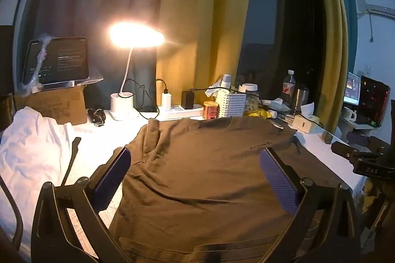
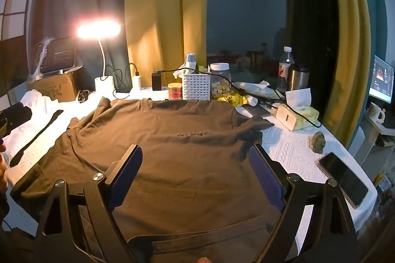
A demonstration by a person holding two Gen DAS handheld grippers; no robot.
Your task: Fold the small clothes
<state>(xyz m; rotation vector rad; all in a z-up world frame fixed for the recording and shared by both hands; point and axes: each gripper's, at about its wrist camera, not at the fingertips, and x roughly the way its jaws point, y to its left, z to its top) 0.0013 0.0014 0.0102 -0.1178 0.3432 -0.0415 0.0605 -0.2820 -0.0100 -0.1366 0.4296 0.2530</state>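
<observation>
One brown T-shirt point(image 1: 202, 164) lies spread flat on the white-covered tabletop point(image 2: 291, 154), collar toward the far clutter, hem toward the cameras, small dark print across the chest. Its left sleeve is bunched and wrinkled; right sleeve lies out toward a tissue box point(image 2: 300, 112). Left hand-held gripper point(image 1: 195, 176) hovers over the shirt's lower half, jaws spread wide, blue pads apart, nothing between them but the cloth below. Right hand-held gripper point(image 2: 196, 176) likewise released, jaws wide, over the shirt's lower right part, nothing grasped. White garment point(image 1: 32, 151) is heaped to the left of the shirt, just beside it. Lit desk lamp point(image 1: 135, 37) stands behind, next to a cardboard box point(image 1: 59, 103) carrying a tablet point(image 1: 58, 60). White basket point(image 2: 196, 86), glass jar point(image 2: 221, 81), red can point(image 2: 175, 91), water bottle point(image 2: 285, 69) and steel flask point(image 2: 297, 77) line the far edge. Phone point(image 2: 343, 179) lies near the right edge, a small stone-like lump point(image 2: 317, 142) beside it. Yellow curtains point(image 2: 165, 16) hang behind.
</observation>
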